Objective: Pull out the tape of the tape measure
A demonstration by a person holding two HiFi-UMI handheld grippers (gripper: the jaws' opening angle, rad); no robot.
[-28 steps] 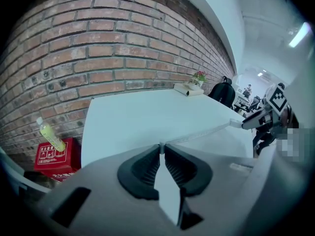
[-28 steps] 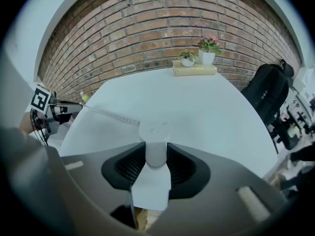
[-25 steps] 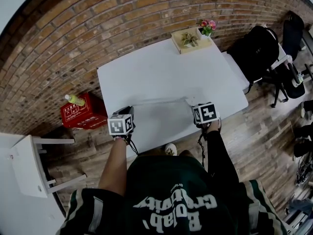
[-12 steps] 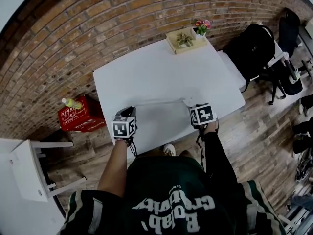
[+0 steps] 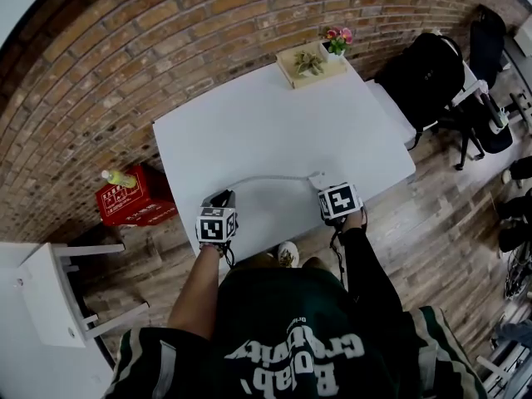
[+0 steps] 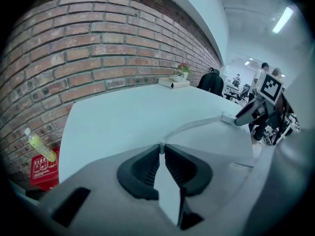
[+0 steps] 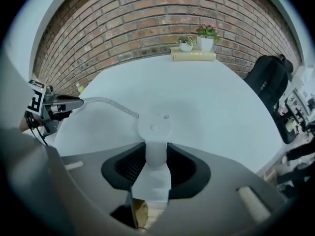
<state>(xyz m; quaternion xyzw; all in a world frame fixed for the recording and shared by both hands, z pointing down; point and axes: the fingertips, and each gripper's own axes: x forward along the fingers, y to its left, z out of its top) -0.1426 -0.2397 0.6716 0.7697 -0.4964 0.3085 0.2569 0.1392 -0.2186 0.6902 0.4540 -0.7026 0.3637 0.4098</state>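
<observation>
Both my claws have dropped closer to the near edge of the white table (image 5: pixel 274 115) since a second ago. The tape (image 5: pixel 268 177) between them now bows in a loose arc instead of running nearly straight.

My left claw (image 6: pixel 161 148) is squeezed almost fully together, pinching the very end of the tape at its tips, by the table's near-left corner. My right claw (image 7: pixel 156 151) is clamped on the tape measure (image 7: pixel 155 124). It's a white round case sitting between the pads and poking out past them, by the table's near edge, toward its right side.

The pulled-out tape runs over the near part of the table from one claw to the other, pale with tiny markings. Can't tell whether it lies on the surface or hangs just above it.

On the table's far edge there's a wooden tray (image 5: pixel 309 66) with a small green plant and a pot of pink flowers (image 5: pixel 336 36). On the floor left of the table sits a red box (image 5: pixel 133 199) with a yellowish bottle (image 5: pixel 118 178) on top. A black bag (image 5: pixel 420 77) sits right of the table.
</observation>
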